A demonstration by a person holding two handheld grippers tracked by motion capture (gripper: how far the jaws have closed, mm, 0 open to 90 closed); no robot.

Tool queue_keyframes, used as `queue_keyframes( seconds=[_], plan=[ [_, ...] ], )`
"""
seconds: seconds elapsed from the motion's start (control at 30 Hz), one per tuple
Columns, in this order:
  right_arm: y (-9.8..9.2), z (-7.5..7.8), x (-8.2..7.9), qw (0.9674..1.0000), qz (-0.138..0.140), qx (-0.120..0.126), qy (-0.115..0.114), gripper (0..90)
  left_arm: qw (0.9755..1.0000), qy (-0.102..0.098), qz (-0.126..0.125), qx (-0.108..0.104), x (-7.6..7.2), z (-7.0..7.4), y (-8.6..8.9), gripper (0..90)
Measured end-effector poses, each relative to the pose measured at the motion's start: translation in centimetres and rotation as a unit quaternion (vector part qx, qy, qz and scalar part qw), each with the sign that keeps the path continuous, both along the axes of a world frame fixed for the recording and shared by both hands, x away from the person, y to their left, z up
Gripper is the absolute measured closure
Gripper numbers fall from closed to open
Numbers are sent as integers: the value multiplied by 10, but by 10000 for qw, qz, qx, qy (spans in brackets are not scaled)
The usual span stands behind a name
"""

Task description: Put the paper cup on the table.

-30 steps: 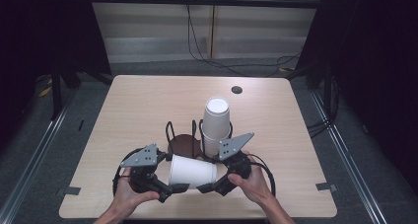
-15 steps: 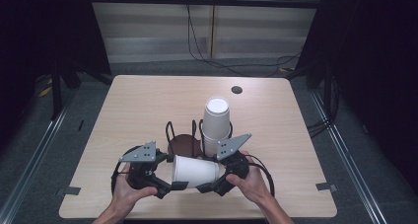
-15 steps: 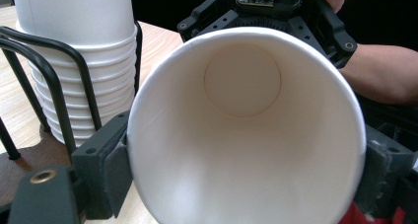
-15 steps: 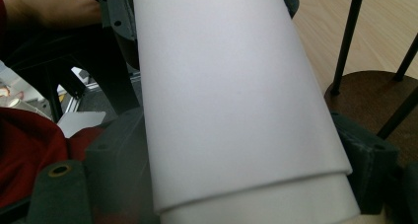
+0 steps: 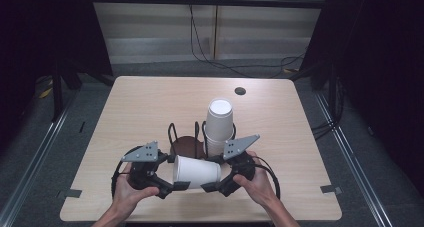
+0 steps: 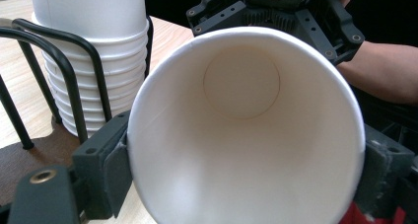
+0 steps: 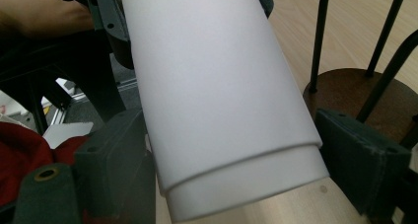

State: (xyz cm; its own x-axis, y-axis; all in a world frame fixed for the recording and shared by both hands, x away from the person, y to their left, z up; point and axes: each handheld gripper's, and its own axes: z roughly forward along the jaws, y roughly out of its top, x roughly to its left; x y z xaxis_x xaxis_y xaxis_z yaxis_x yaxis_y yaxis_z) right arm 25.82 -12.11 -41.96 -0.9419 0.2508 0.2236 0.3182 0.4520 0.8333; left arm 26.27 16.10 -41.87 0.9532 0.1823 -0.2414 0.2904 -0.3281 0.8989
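Note:
A white paper cup (image 5: 196,172) lies level above the table's near edge, held between both grippers. My left gripper (image 5: 176,186) has just been closing and is now shut on the cup's open end. In the left gripper view its pads (image 6: 116,172) press the rim of the cup (image 6: 246,135) from both sides. My right gripper (image 5: 208,187) holds the cup's closed bottom end. In the right gripper view its pads (image 7: 123,155) sit against the sides of the cup (image 7: 222,100).
Just behind the held cup stands a black wire holder on a brown base (image 5: 186,146), with a tall stack of white cups (image 5: 219,122) in its right slot. A small dark round hole (image 5: 240,91) marks the far side of the wooden table (image 5: 145,107).
The left gripper's jaws, wide a second ago, have drawn in onto the cup's open end. Both hands and the cup have stayed where they were.

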Motion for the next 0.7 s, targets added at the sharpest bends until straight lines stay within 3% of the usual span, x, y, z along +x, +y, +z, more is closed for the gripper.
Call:
queue_keyframes(
  seconds=[0.7],
  plan=[
    [-8,6,-3,9987,-449,101,-232,142,9991,32,148,392,0,1,8,136]
  ],
)
